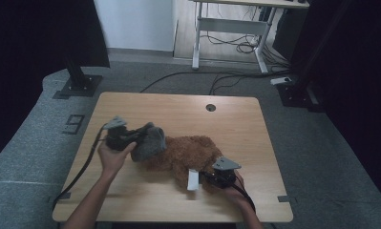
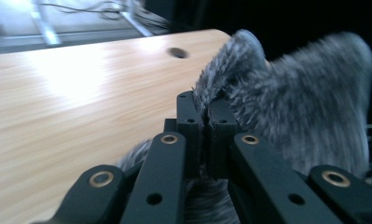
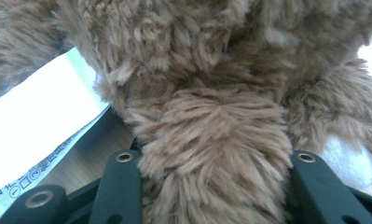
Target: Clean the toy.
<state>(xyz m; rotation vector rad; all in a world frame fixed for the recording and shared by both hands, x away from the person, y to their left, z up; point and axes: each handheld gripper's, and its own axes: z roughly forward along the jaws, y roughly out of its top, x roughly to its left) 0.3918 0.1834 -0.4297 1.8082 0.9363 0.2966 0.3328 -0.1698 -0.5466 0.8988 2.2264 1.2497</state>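
On the wooden worktop (image 1: 188,114) lies a brown plush toy (image 1: 185,155) with a white label (image 1: 193,179) near its lower end. The left claw (image 1: 141,137) is clamped tight on a fold of the grey furry part (image 1: 150,142) at the toy's left side. The right claw (image 1: 208,178) is clamped around a brown furry limb (image 3: 211,154), just beside the label.

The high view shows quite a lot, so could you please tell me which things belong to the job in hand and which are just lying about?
In the job:
- grey furry piece, pinched by the left gripper
- brown plush toy, gripped by the right gripper
- its white label

Lying about:
- table
- floor cables
- white desk frame
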